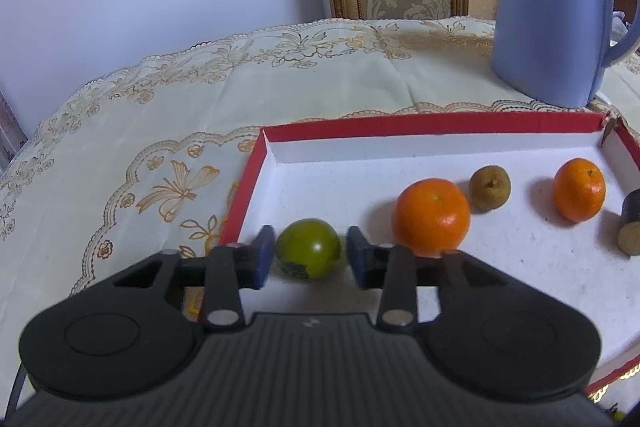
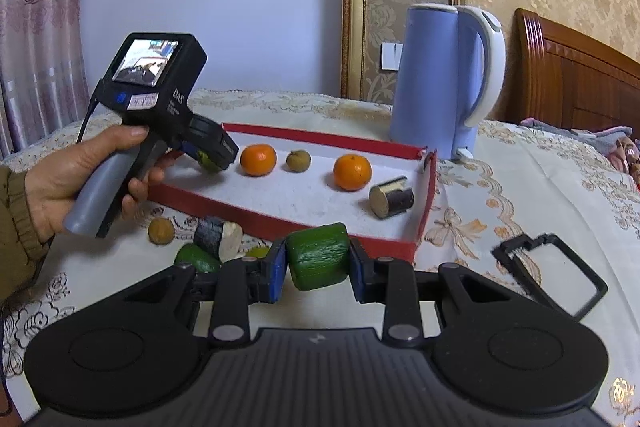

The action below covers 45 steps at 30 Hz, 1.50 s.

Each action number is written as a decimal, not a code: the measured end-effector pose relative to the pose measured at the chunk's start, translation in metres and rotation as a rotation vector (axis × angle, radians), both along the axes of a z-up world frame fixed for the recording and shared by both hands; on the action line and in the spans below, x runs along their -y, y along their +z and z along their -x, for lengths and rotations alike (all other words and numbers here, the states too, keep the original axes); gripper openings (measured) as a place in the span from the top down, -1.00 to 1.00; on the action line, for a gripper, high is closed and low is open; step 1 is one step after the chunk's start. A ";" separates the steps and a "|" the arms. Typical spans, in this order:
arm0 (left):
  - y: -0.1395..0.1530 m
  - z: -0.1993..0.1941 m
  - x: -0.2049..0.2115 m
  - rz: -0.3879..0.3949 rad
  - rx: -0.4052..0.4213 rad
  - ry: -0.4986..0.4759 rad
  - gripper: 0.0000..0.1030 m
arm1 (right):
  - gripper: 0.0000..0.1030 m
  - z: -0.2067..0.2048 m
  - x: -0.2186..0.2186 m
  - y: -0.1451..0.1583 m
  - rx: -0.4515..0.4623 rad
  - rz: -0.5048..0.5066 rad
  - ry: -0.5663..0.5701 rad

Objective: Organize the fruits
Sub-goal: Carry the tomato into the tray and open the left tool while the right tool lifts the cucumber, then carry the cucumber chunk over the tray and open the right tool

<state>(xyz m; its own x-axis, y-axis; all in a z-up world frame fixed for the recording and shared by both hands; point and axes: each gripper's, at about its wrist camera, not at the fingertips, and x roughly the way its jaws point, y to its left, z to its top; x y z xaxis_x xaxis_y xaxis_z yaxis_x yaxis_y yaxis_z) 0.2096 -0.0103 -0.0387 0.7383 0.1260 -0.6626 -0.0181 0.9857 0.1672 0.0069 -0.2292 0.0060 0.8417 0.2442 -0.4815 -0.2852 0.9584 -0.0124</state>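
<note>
A red-rimmed white tray (image 1: 432,125) (image 2: 280,215) holds two oranges (image 1: 431,215) (image 1: 579,190), a small brown fruit (image 1: 489,187) and a dark cut cylinder piece (image 2: 391,202). My left gripper (image 1: 310,259) brackets a green round fruit (image 1: 309,254) resting on the tray floor at its left end; narrow gaps show on both sides of it. My right gripper (image 2: 318,269) is shut on a green cucumber chunk (image 2: 319,261), held above the table just in front of the tray's near rim.
A blue kettle (image 2: 436,79) stands behind the tray. On the cloth in front of the tray lie a brown nut-like fruit (image 2: 161,231), a dark cut piece (image 2: 218,237) and a green piece (image 2: 197,259). A black frame (image 2: 548,271) lies at the right.
</note>
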 end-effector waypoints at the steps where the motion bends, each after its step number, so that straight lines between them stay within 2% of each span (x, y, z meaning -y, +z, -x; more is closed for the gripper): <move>1: 0.001 0.001 0.000 0.000 0.005 0.000 0.06 | 0.39 -0.002 -0.001 0.002 0.006 -0.004 0.001; 8: 0.012 0.016 0.002 -0.015 0.053 -0.005 -0.40 | 0.39 -0.022 -0.009 0.010 0.039 -0.023 0.003; 11: 0.020 0.025 0.001 -0.009 0.073 0.007 -0.46 | 0.39 -0.032 -0.013 0.015 0.058 -0.028 0.004; 13: 0.029 0.034 0.003 -0.007 0.115 0.004 -0.60 | 0.39 -0.044 -0.014 0.020 0.078 -0.042 0.000; 15: 0.037 0.041 0.006 -0.012 0.173 0.004 -0.84 | 0.39 -0.058 -0.016 0.025 0.098 -0.052 0.006; 18: 0.044 0.049 0.008 -0.012 0.251 0.004 -0.86 | 0.39 -0.084 -0.020 0.028 0.121 -0.061 -0.009; 21: 0.044 0.050 0.007 0.005 0.270 -0.014 -0.86 | 0.39 -0.112 -0.024 0.027 0.110 -0.083 0.000; 23: 0.043 0.052 0.003 0.029 0.296 -0.014 -0.87 | 0.39 -0.126 -0.029 0.026 0.126 -0.068 -0.006; 25: 0.045 0.053 0.000 0.021 0.289 0.001 -0.87 | 0.39 -0.132 -0.030 0.024 0.144 -0.075 -0.018; 27: 0.049 0.058 -0.006 0.031 0.327 0.012 -1.00 | 0.39 -0.134 -0.026 0.018 0.146 -0.106 -0.014; 28: 0.050 0.058 -0.009 0.029 0.335 0.026 -1.00 | 0.39 -0.136 -0.024 0.015 0.132 -0.116 -0.014; 30: 0.046 0.052 -0.012 0.023 0.298 0.047 -1.00 | 0.39 -0.137 -0.023 0.008 0.108 -0.105 -0.027; 32: 0.046 0.050 -0.019 0.070 0.261 0.039 -1.00 | 0.39 -0.135 -0.021 0.008 0.118 -0.101 -0.034; 34: 0.048 0.054 -0.025 0.112 0.270 0.025 -1.00 | 0.39 -0.134 -0.019 0.009 0.122 -0.119 -0.038; 37: 0.049 0.057 -0.026 0.076 0.289 0.049 -1.00 | 0.39 -0.135 -0.021 0.006 0.110 -0.108 -0.046; 45: 0.047 0.054 -0.031 0.105 0.267 0.047 -1.00 | 0.39 -0.142 -0.024 -0.001 0.071 -0.081 -0.059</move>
<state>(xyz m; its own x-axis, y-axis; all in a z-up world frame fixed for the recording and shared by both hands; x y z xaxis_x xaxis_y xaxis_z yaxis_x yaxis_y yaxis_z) 0.1554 0.0203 0.0087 0.8833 0.1048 -0.4569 -0.0936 0.9945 0.0471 0.1487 -0.2055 0.0053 0.8872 0.2289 -0.4006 -0.2293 0.9722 0.0478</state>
